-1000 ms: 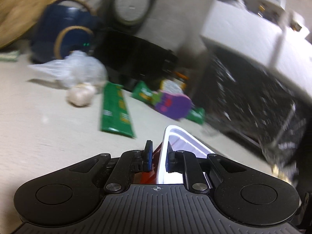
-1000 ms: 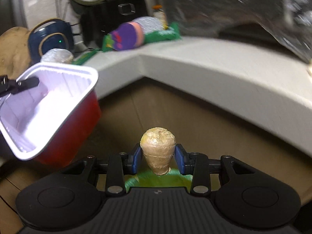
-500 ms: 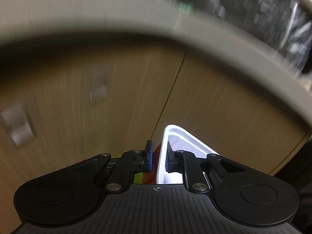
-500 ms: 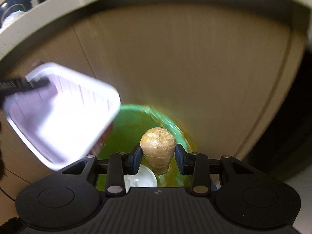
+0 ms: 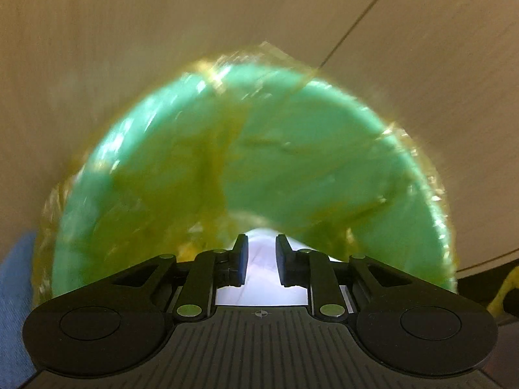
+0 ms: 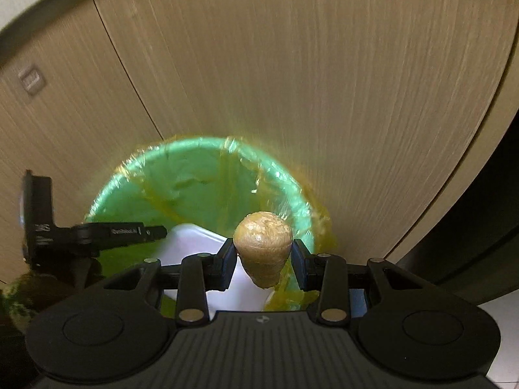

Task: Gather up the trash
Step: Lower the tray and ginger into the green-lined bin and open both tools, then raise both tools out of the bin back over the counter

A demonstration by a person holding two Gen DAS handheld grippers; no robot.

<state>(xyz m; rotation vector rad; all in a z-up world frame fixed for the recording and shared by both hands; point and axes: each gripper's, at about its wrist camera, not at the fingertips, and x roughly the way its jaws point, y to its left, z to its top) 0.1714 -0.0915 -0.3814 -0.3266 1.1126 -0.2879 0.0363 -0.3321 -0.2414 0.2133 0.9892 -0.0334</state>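
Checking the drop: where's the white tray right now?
The white tray is over the green bin, below the left gripper, whose opening fingers no longer pinch its rim; in the right wrist view it's left of the crumpled brown wad.

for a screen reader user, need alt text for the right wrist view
The right gripper holds a crumpled tan paper wad over a green bin with a yellowish liner. The left gripper reaches in from the left above a white tray inside it, wooden cabinet doors behind.

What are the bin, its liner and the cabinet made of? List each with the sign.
Bin: smooth green plastic, judging by its even colour and soft sheen.
Liner: thin yellowish plastic film, crinkled, see-through, glinting.
Cabinet: wood-look panel, matte, with fine straight grain; probably laminate, though real veneer is possible.
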